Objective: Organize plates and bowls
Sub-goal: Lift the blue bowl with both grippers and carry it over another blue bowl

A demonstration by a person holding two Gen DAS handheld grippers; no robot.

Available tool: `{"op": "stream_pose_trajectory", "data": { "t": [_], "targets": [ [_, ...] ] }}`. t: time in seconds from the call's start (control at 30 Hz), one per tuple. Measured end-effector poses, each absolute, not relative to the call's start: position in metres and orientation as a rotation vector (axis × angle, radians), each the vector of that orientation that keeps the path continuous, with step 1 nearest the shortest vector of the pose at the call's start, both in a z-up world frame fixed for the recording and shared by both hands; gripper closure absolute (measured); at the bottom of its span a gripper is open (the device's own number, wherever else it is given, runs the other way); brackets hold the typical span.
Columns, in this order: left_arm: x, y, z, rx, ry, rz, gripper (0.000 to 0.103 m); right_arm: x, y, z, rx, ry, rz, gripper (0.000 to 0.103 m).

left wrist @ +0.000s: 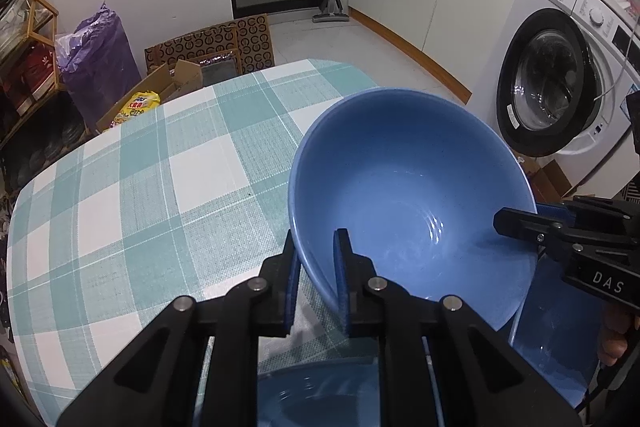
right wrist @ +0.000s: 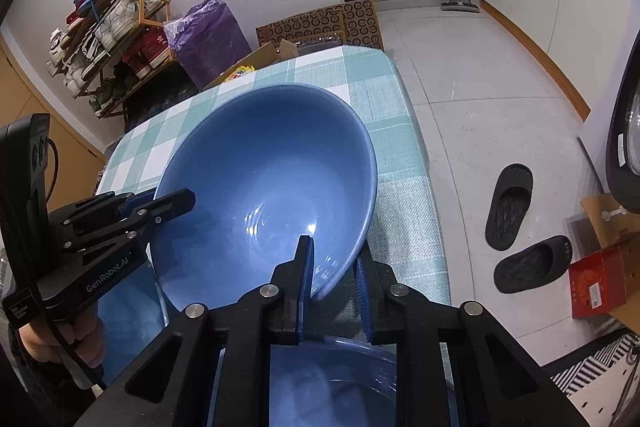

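Note:
A large blue bowl (left wrist: 412,195) is held up, tilted, above the checked table (left wrist: 140,187). My left gripper (left wrist: 318,247) is shut on its near-left rim, one finger inside and one outside. My right gripper (right wrist: 334,259) is shut on the opposite rim of the same bowl (right wrist: 264,183). Each gripper shows in the other's view: the right gripper (left wrist: 520,223) at the bowl's right edge, the left gripper (right wrist: 168,203) at its left edge. Another blue dish (left wrist: 320,395) lies below the grippers, also seen in the right wrist view (right wrist: 340,387).
The table's (right wrist: 400,147) right edge drops to a tiled floor with two black slippers (right wrist: 516,227). A washing machine (left wrist: 560,79) stands to the right. Cardboard boxes (left wrist: 208,51), a purple bag (left wrist: 100,55) and a shoe rack (right wrist: 108,35) stand beyond the table's far edge.

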State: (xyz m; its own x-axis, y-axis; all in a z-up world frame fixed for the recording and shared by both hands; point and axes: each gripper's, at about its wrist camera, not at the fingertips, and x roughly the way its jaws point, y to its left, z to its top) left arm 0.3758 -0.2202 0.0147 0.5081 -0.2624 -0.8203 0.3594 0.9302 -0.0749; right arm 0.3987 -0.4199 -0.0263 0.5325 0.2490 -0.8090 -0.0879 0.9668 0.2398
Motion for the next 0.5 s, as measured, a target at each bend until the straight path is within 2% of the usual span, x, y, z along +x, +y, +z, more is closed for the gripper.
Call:
{"op": "stream_pose_trajectory", "data": {
  "t": [0.5],
  "targets": [
    [0.364, -0.221, 0.045, 0.091, 0.899, -0.383, 0.089, 0.374, -0.427, 0.006, 0.170, 0.919, 0.191, 0.083]
  ]
}}
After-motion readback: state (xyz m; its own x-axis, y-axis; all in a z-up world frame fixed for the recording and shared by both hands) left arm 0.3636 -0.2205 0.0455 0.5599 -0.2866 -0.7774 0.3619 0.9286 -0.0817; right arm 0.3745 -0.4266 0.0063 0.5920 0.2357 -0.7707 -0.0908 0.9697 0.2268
